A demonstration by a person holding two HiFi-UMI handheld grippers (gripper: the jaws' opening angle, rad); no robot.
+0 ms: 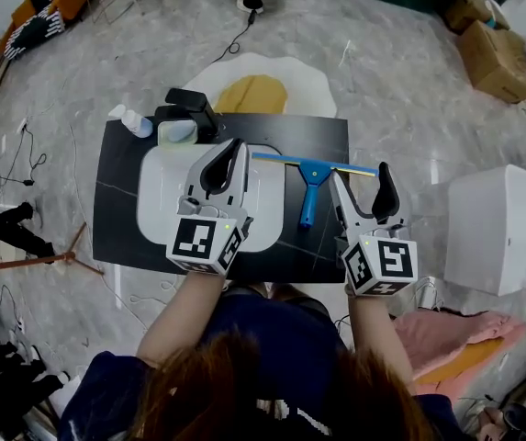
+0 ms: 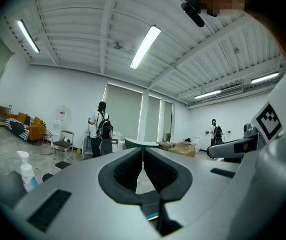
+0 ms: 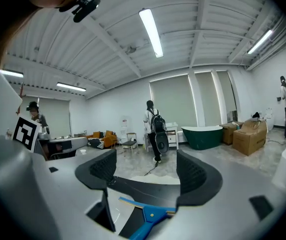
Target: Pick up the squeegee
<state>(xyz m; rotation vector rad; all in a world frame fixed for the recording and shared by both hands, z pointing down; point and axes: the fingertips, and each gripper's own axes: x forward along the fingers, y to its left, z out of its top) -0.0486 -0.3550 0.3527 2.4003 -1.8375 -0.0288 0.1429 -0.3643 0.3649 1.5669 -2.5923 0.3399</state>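
Hair, left claw closed, right claw open beside blue squeegee on black table, grey floor.

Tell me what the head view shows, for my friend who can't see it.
A blue squeegee lies on a black table, right by the open right gripper. The left gripper, jaws together, is over a white tray beside it. A person seen from above holds both grippers.
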